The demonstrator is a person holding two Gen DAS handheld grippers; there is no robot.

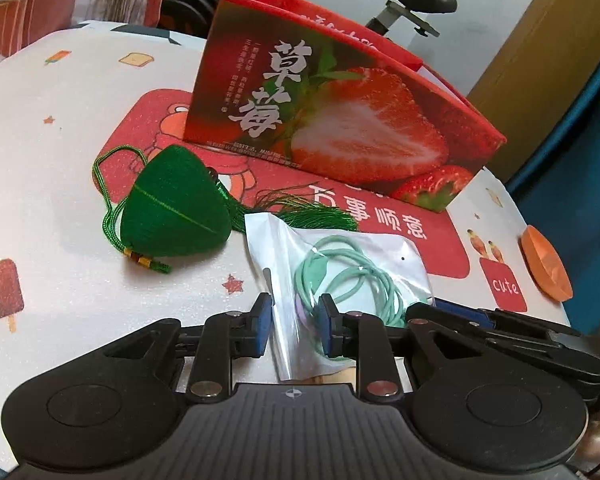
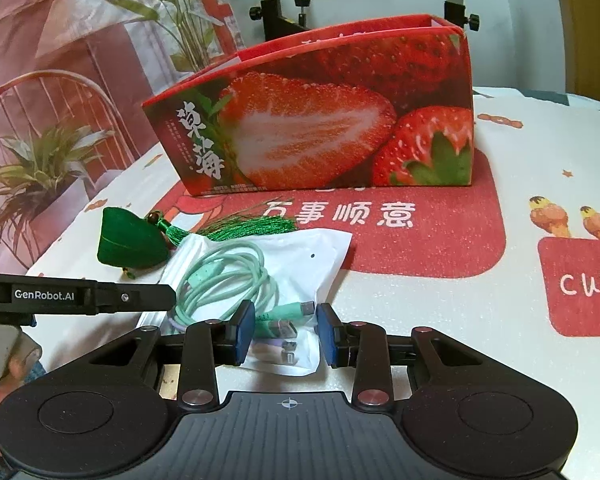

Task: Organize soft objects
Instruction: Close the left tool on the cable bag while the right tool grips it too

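Bagged cable (image 1: 340,276) on tabletop (image 1: 60,152), before strawberry box (image 1: 324,112); left claw (image 1: 294,326) and right claw (image 2: 286,334) each grasping a bag edge (film slippery); lift level, together.

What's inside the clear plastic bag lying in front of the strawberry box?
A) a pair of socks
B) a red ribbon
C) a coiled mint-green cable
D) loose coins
C: through the bag a coiled mint-green cable shows, its plugs lying near the right claw.
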